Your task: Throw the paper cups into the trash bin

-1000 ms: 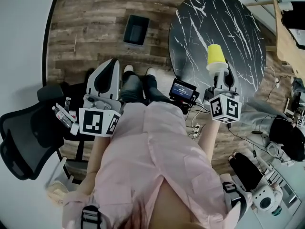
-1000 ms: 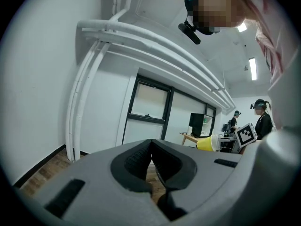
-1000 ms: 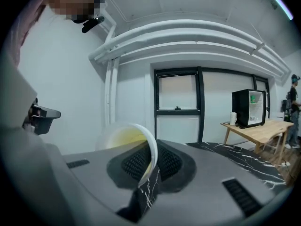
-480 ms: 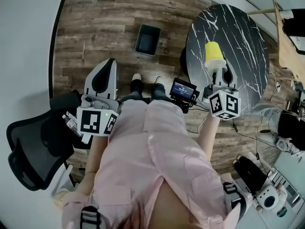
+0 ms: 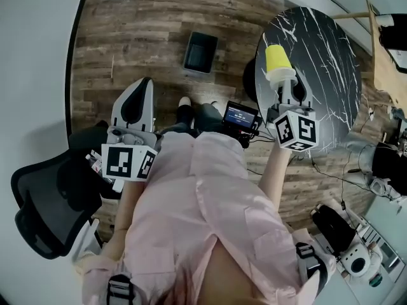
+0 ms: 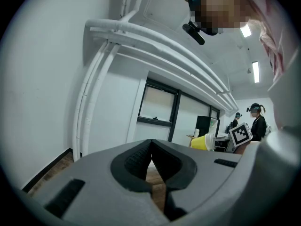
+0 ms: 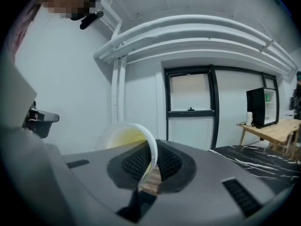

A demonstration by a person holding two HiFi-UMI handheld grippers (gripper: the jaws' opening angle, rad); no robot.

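Right gripper: jaws nearly together, pinching the white rim wall of a yellow paper cup. In the right gripper view the rim stands btwn the two ribbed pads, one pad inside the cup's mouth and one outside. The cup lies on its side, mouth toward the camera and base pointing away from the person.

Left gripper: jaws closed tip to tip w/ nothing btwn them. The left gripper view shows the pads meeting at their ends, w/ only floor seen through the gap below. The same view shows the cup off to the right, beside the right gripper's marker cube.

Pose: both forearms reach forward from the torso, which is in a pink shirt. The grippers sit roughly side by side, well apart, pointing ahead and slightly down. The right forearm is bare.

Surroundings: the held cup hangs over the near-left edge of a round black marble table. The trash bin, dark and open-topped, stands on the wood-plank floor ahead of the person's shoes. It is left of the table and well apart from the cup. A black office chair sits at the person's left. The bkgd has white walls, white pipes overhead, a dark-framed window and a wooden table.
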